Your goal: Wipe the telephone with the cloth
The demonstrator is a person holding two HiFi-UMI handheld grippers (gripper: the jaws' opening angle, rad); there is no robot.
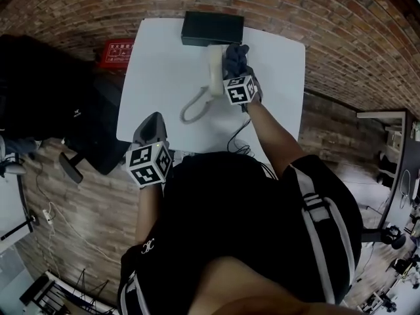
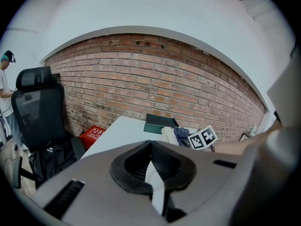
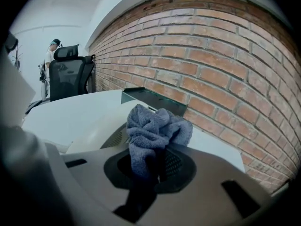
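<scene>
Your right tool (image 3: 151, 166) pinches the bunched blue-grey cloth (image 3: 157, 131) against the cream telephone (image 1: 215, 67) on the white worktop (image 1: 164, 64); your left tool (image 2: 151, 166) hovers at the near edge, jaws pressed together, empty.

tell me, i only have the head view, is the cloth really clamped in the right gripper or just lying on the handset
observer: clamped. The right gripper view shows the cloth bunched between the jaws of the right gripper and sticking out past their tips.
operator: and the left one, is it carrying anything
observer: no. In the left gripper view the left gripper has its jaws together at the tips, with nothing between them.
operator: anyone else in the room
observer: yes. At the far left of the left gripper view a person stands beside the black office chair.
</scene>
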